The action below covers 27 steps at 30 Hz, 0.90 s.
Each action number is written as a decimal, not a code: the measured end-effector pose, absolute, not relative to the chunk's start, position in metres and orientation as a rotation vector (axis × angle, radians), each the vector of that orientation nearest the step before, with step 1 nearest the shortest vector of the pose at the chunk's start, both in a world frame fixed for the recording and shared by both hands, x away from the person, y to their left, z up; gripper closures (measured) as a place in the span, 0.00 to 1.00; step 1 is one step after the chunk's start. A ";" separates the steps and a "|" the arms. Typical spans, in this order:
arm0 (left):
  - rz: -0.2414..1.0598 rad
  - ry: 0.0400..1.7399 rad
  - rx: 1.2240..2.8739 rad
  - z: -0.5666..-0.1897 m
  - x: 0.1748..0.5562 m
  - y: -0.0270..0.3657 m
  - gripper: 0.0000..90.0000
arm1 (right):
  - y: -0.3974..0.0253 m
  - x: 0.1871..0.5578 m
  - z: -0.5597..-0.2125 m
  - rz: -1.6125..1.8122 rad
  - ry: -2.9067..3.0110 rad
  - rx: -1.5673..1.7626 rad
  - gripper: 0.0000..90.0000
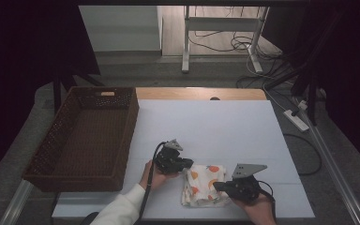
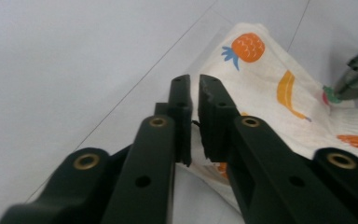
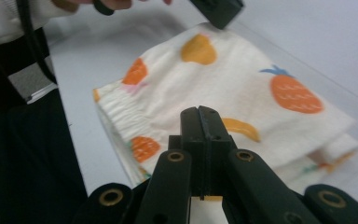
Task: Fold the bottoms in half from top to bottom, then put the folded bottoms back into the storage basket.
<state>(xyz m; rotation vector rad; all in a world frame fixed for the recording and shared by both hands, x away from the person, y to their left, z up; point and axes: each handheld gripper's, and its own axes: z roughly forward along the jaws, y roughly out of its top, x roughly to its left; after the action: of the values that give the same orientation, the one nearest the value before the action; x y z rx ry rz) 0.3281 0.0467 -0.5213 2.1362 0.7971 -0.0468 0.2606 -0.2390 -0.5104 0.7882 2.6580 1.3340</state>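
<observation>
A folded white cloth [image 1: 205,184] printed with orange fruit lies on the white table near its front edge. My left gripper [image 1: 188,164] is at the cloth's [image 2: 270,84] far left corner. Its jaws [image 2: 195,86] stand almost together with a thin slit, and the cloth's edge runs in between them. My right gripper [image 1: 217,186] is at the cloth's right edge. Seen in its own view, the right gripper [image 3: 199,112] has its jaws pressed flat together just above the cloth [image 3: 223,79], with nothing visible between them.
A brown wicker basket [image 1: 122,136] with nothing in it stands at the table's left side. Beyond the cloth stretches the white table [image 1: 206,126]. Table legs and cables [image 1: 234,44] lie on the floor past the far edge.
</observation>
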 end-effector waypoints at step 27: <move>-0.100 0.879 2.097 -0.510 0.328 0.056 0.24 | -0.277 0.273 -0.504 1.326 2.475 0.951 0.50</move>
<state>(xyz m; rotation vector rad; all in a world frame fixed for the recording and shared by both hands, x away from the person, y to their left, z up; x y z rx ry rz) 0.3282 0.0556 -0.5097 2.0969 0.8794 -0.1001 0.2733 -0.2768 -0.5040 0.9514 2.4754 1.3265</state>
